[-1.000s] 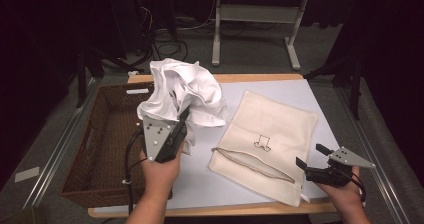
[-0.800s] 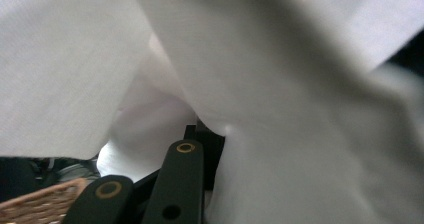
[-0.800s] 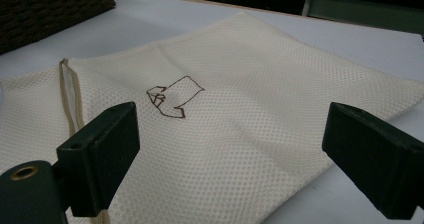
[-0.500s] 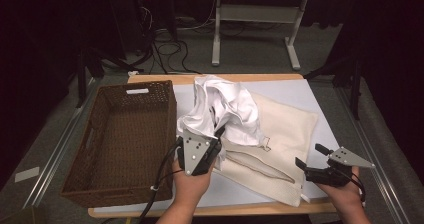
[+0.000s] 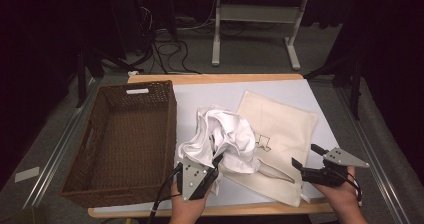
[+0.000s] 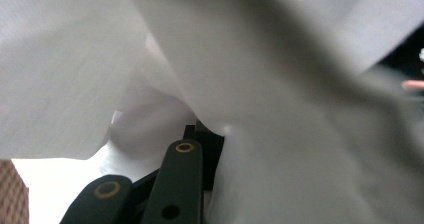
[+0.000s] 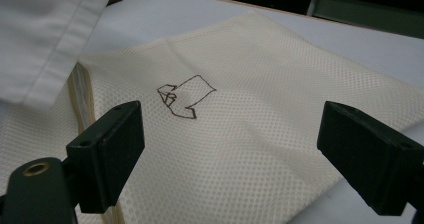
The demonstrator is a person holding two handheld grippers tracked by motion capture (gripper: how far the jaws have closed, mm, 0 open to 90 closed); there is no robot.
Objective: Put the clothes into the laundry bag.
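Observation:
A crumpled white garment (image 5: 225, 134) rests in the middle of the table, overlapping the left edge of a cream mesh bag (image 5: 285, 124). My left gripper (image 5: 218, 159) is shut on the garment's near side. In the left gripper view the cloth (image 6: 75, 59) drapes over the black jaws. My right gripper (image 5: 305, 155) hovers open by the bag's near right corner. Its jaws have just been closing slightly, with nothing pressed between them. The right gripper view looks between the fingers (image 7: 242, 154) onto the mesh bag (image 7: 260, 84), its small drawn logo and a garment hem (image 7: 45, 34).
A brown wicker basket (image 5: 169, 129) stands empty at the left, close to the garment. A pale mat (image 5: 210, 96) covers the wooden table. The bag's zip edge (image 7: 82, 99) faces the garment. Cables and a desk frame are on the floor beyond.
My left gripper carried the garment from beside the basket rightward and down; it now sags onto the mat and the bag's left edge. The right hand stayed put.

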